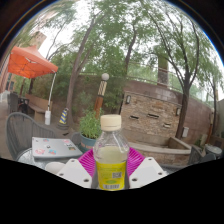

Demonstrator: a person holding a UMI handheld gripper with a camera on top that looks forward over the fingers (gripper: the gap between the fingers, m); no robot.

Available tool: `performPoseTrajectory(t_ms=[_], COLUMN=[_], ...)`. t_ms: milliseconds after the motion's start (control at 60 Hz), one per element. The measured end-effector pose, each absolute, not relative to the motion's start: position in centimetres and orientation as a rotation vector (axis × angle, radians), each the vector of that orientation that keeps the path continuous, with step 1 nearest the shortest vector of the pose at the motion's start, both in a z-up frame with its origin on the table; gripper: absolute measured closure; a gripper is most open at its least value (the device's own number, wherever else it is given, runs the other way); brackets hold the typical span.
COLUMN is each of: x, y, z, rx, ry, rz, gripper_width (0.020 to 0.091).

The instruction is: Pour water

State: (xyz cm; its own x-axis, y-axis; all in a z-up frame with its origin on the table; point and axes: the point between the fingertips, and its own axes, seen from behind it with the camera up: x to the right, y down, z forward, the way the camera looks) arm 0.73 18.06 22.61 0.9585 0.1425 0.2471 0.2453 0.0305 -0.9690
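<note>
I've got the bottle [111, 152] upright, cap on top, long axis vertical, right between the gripper [110, 170] fingers. Pink pads [88, 160] look pressed on both its sides, so I'm calling it clamped. Beyond the bottle: a potted plant [90, 126].

— What carries the things, as we see it?
— A dark round worktop [68, 140], outdoors.
— And what do we find lying on it?
— A light flat book or tray [52, 150] lies left of the bottle [111, 155]. We also see a green potted plant [90, 126] at the worktop's far edge; we cannot tell whether it stands on the worktop or behind it.
</note>
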Motion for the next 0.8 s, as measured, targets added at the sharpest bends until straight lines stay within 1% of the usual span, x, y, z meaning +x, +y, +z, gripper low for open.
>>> performPoseTrajectory(t_ms=[33,50,83,100,150,167,233,333,350,383,400,433,450,500,517,583,700,750,800], x=[0.7,0.0,0.2,1.2,1.2,0.3,-0.4,-1.4,-0.8,-0.8,0.1,-0.1,-1.1,-0.9,-1.0,-0.9,-0.9,-0.9,-0.9], y=[17.4,17.8,17.4,17.4,17.0,17.5,17.9,18.1,18.8,18.8,18.7,18.8,19.1,19.3,19.1,19.0,18.9,19.0,19.0], z=[20.7,18.3,16.5,17.3,14.9,13.5,10.7,9.0,9.3,8.6,9.2,8.3,6.9,4.9,5.7,5.4,5.9,5.9,5.8], rx=[-1.59,-1.593,-1.614,-1.636,-1.65,-1.656,-1.684,-1.685,-1.688,-1.696,-1.702,-1.715,-1.722,-1.743,-1.703,-1.701,-1.698,-1.693,-1.69], ry=[-0.226,-0.18,-0.133,-0.138,-0.127,-0.126,-0.132,-0.154,-0.156,-0.156,-0.155,-0.162,-0.162,-0.184,-0.194,-0.227,-0.212,-0.21,-0.218], rz=[0.059,0.105,0.167,0.185,0.226,0.237,0.26,0.297,0.3,0.298,0.301,0.298,0.292,0.269,0.267,0.234,0.232,0.232,0.222], gripper_width=[0.0732,0.0731,0.0732,0.0731,0.0731,0.0733,0.0734,0.0733,0.0734,0.0733,0.0733,0.0734,0.0734,0.0732,0.0733,0.0733,0.073,0.0687,0.0621])
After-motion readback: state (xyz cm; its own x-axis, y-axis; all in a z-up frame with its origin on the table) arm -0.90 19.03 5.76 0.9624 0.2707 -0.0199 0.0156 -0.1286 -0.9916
